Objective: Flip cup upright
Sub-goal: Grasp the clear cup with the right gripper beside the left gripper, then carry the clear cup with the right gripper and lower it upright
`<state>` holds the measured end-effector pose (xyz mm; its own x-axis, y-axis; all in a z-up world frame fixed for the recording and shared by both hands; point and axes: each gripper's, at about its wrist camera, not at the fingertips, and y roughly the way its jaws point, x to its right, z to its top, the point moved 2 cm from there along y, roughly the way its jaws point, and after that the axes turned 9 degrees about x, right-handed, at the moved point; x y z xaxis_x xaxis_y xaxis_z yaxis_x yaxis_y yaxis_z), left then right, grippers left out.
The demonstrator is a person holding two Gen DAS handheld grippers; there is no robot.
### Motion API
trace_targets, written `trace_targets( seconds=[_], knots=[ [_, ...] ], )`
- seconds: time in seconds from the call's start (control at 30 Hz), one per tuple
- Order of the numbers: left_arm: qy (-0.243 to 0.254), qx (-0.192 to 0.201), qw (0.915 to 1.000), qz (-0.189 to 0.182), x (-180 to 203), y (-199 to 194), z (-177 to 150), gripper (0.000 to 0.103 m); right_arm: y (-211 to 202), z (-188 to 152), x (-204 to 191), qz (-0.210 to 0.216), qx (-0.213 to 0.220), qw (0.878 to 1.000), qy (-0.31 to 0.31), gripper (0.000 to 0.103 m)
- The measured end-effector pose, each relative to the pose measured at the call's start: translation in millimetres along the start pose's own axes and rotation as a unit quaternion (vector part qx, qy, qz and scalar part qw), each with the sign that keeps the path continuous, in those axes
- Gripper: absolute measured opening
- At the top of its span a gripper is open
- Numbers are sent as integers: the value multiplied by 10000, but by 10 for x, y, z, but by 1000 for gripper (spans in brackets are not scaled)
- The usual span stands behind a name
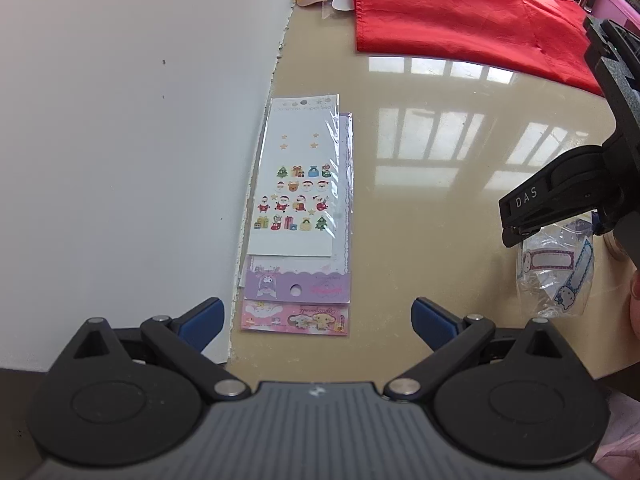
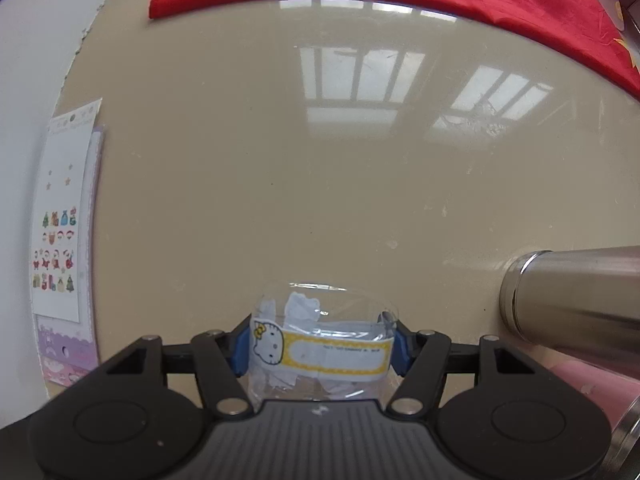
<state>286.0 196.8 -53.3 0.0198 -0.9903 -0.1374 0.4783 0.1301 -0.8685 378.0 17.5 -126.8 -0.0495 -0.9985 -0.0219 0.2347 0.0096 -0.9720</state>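
Over the beige table, right gripper pinches the clear sticker cup; left gripper hangs wide open, holding nothing

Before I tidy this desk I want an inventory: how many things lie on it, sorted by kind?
Clear plastic cup with stickers inside, between the right gripper fingers: 1
Sticker packs stacked by the wall: at least 3
Red cloth: 1
Steel bottle lying on its side: 1
Total: at least 6
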Motion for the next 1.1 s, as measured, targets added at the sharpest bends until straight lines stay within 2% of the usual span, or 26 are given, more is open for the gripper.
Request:
trace_targets(
  seconds=[0.13,0.23,0.43,0.53,0.63,0.73,0.8,0.9,0.97,1.0,1.1],
  knots=[
    [-54,92,9999,102,-12,22,17,102,-306,-103,17,192,687,9975,8,62],
    [-70,270,9995,115,8,27,-3,102,-570,-214,91,368,1380,9897,8,62],
    [-135,982,9948,227,122,39,-203,102,-876,-558,222,530,2904,9553,-155,62],
    [-152,1396,9898,229,203,-8,-330,102,-948,-767,232,715,3633,9282,-376,62],
    [-210,1854,9823,178,281,-82,-463,103,-997,-979,226,912,4386,8921,-581,62],
    [-226,2157,9762,96,363,-163,-626,103,-1083,-1251,330,897,5071,8540,-740,62],
    [-212,2303,9729,50,402,-217,-744,103,-1111,-1402,416,895,5326,8378,-795,62],
    [-248,2383,9709,-62,427,-254,-885,103,-1087,-1557,536,944,5513,8242,-880,62],
    [-324,2402,9701,-113,435,-282,-966,103,-1039,-1612,580,855,5526,8236,-952,62],
    [-356,2421,9695,-121,435,-302,-1006,103,-1033,-1643,613,962,5539,8215,-953,62],
    [-438,2519,9665,-201,409,-368,-1081,103,-1047,-1711,650,957,5675,8112,-1041,62]
  ],
)
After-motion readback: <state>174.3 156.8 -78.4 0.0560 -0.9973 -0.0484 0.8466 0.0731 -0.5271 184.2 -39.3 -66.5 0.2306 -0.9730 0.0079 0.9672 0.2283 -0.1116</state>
